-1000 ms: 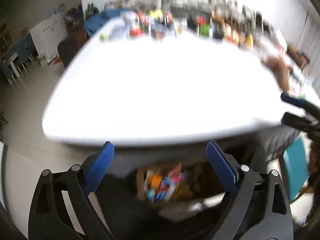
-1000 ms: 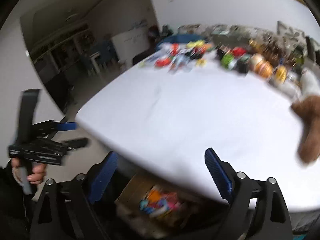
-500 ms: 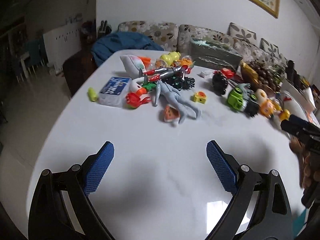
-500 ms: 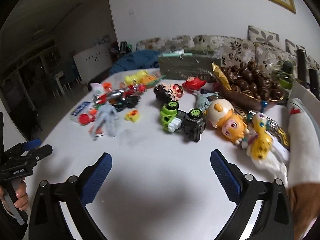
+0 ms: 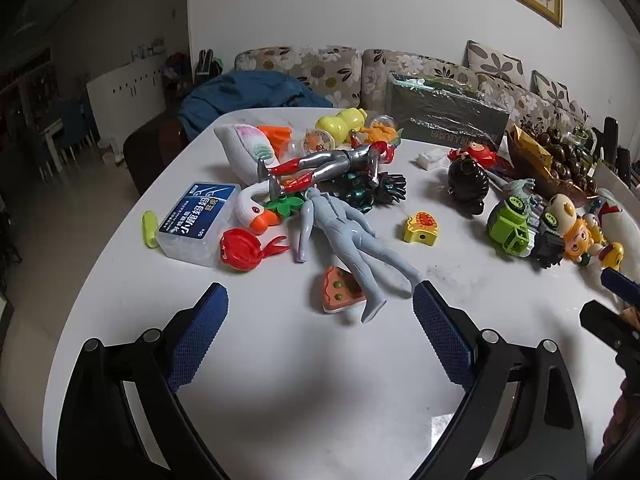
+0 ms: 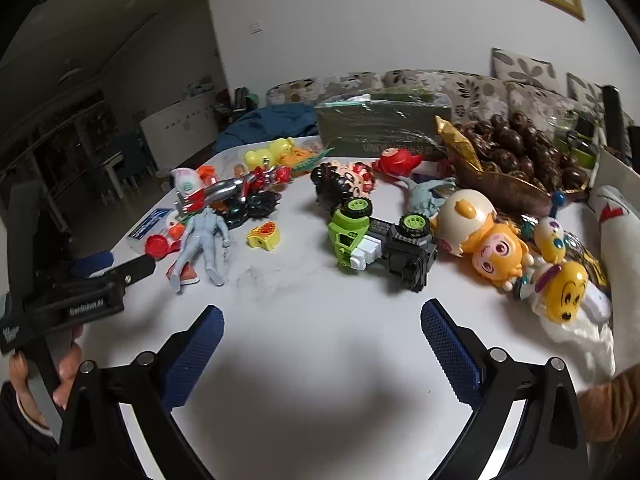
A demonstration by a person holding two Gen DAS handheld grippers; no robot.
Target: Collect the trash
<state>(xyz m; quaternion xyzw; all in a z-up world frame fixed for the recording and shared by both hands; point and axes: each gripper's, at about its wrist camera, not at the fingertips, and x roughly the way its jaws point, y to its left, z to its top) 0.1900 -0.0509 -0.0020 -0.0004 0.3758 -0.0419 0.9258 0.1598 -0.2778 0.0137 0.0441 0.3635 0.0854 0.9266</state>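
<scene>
A white table (image 5: pixel 320 408) carries a scatter of toys. In the left wrist view my left gripper (image 5: pixel 320 288) is open above the tabletop, its jaws empty. Just beyond its fingertips lie a pizza-slice toy (image 5: pixel 340 290) and a grey figure (image 5: pixel 348 236), with a red crab toy (image 5: pixel 240 250) and a blue-lidded box (image 5: pixel 198 222) further left. My right gripper (image 6: pixel 322 308) is open and empty over bare table. A green and black toy truck (image 6: pixel 372 240) and a yellow-haired doll (image 6: pixel 488 248) lie ahead of it.
At the table's far side are a dark green wrapped box (image 5: pixel 448 120), a dish of brown nuts (image 6: pixel 520 152) and a white plush (image 6: pixel 616 232). Behind it are a floral sofa (image 5: pixel 304 64) and a blue jacket (image 5: pixel 248 92). A hand (image 6: pixel 24 368) holds the left gripper.
Both views have swung from the table's near edge, with a box of items under it, to over the tabletop. The toys have drawn closer. Both grippers' jaws stay wide apart.
</scene>
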